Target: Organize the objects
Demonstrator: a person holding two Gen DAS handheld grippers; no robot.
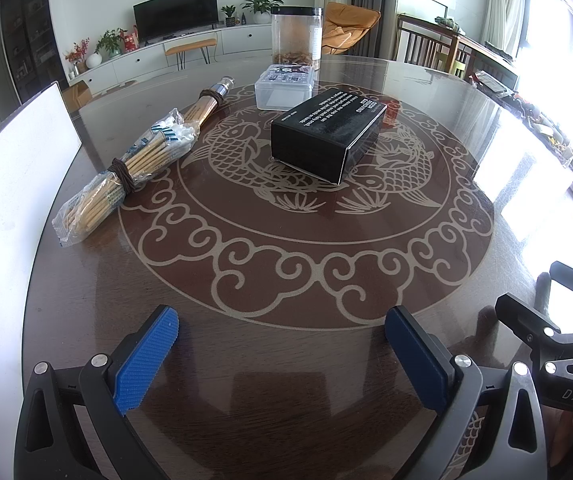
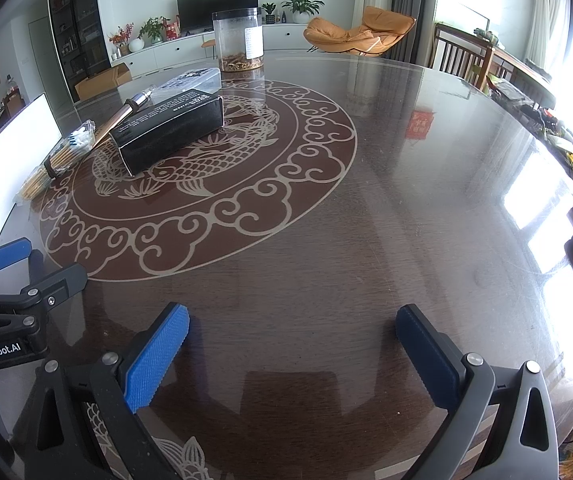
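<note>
A black box (image 1: 326,136) (image 2: 170,130) lies on the fish pattern in the middle of the round table (image 1: 286,280). Left of it lies a plastic-wrapped bundle of chopsticks (image 1: 130,168) (image 2: 56,156) tied with a brown band. Behind the bundle is a wooden stick with a metal tip (image 1: 210,98) (image 2: 128,110). A clear plastic case (image 1: 284,86) (image 2: 194,80) and a tall clear jar (image 1: 296,38) (image 2: 238,40) stand farther back. My left gripper (image 1: 282,340) is open near the table's front edge, holding nothing. My right gripper (image 2: 292,344) is open beside it, also holding nothing.
A white board (image 1: 10,184) (image 2: 10,152) leans at the table's left edge. Wooden chairs (image 1: 434,46) and a cluttered side table stand at the right. An orange lounge chair (image 2: 362,32) and a TV cabinet (image 1: 174,20) are beyond the table.
</note>
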